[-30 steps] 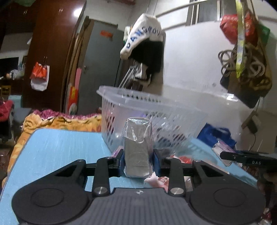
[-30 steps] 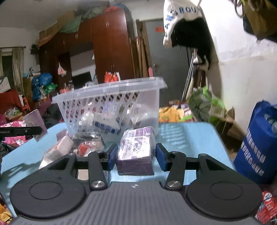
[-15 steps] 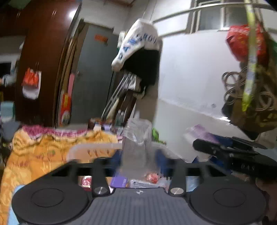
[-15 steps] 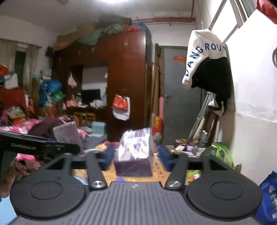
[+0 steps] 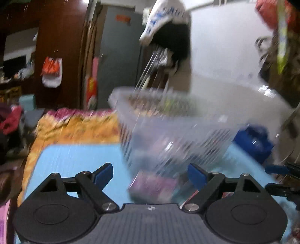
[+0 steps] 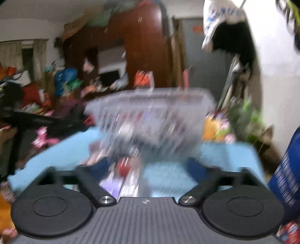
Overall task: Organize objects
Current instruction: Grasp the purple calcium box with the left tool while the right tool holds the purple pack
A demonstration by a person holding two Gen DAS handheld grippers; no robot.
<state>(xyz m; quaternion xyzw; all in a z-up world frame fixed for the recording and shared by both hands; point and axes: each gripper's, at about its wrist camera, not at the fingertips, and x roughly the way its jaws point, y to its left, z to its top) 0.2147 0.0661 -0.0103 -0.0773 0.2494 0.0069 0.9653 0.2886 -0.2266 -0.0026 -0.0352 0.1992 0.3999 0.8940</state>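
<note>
We see the clear plastic basket (image 5: 180, 131) standing on the blue bench (image 5: 75, 157), straight ahead of both claws and near them. Motion blur smears both views, so what fills the basket reads only as streaks of purple, white and dark colour; we cannot name single items inside it.

In the left wrist view a purple packet (image 5: 153, 185) lies on the bench at the foot of the basket, just past the left claw (image 5: 151, 173). Its edges are blurred and its lower side is cut off by the claw's body. The left claw's blue-padded fingers (image 5: 104, 173) stand wide apart with nothing between them, and it points level at the basket's near wall. At the far right edge of this view we make out the dark tip of the right claw (image 5: 281, 178), only partly in frame.

In the right wrist view the right claw (image 6: 148, 169) also has its fingers (image 6: 102, 166) spread wide and holds nothing. Between and just beyond them lie several small packets (image 6: 123, 174) on the bench, one with a red patch, one purple; blur hides their shapes and we cannot tell whether they touch the basket. At the left edge a long dark bar, the left claw (image 6: 37, 120), reaches in beside the basket.

Behind the bench we see an orange blanket (image 5: 75, 129), a brown wardrobe (image 6: 146, 52) and a white cap (image 5: 165, 16) hung on the wall.
</note>
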